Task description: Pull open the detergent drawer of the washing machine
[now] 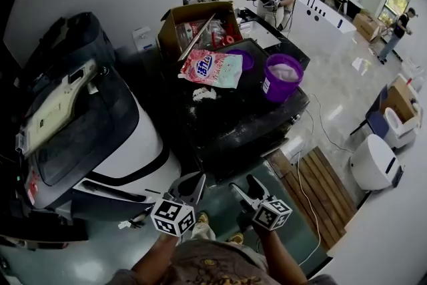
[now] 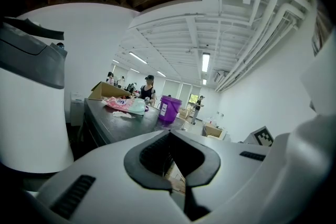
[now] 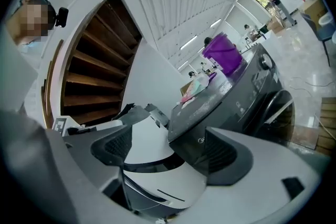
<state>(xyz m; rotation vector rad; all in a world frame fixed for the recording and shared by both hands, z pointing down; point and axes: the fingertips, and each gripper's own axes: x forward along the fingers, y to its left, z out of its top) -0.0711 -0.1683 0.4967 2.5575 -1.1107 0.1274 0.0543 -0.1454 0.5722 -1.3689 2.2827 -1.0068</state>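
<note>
1. Nearest, white plastic left gripper [image 1: 193, 182]: ribbed dark pads closed together, gripping nothing.
2. Right gripper [image 1: 245, 185]: jaws spread wide, empty.
3. Dark flat-fronted detergent drawer [image 1: 110, 200] low on rounded glossy white washing machine [image 1: 143, 150], just left of both grippers.

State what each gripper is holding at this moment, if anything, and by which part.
Nothing is held. The left gripper has its jaws together with nothing between them; the right gripper has its jaws wide apart, touching nothing.

washing machine [image 1: 143, 143]: white, dark top, view's left | detergent drawer [image 1: 113, 200]: low front, jutting out
</note>
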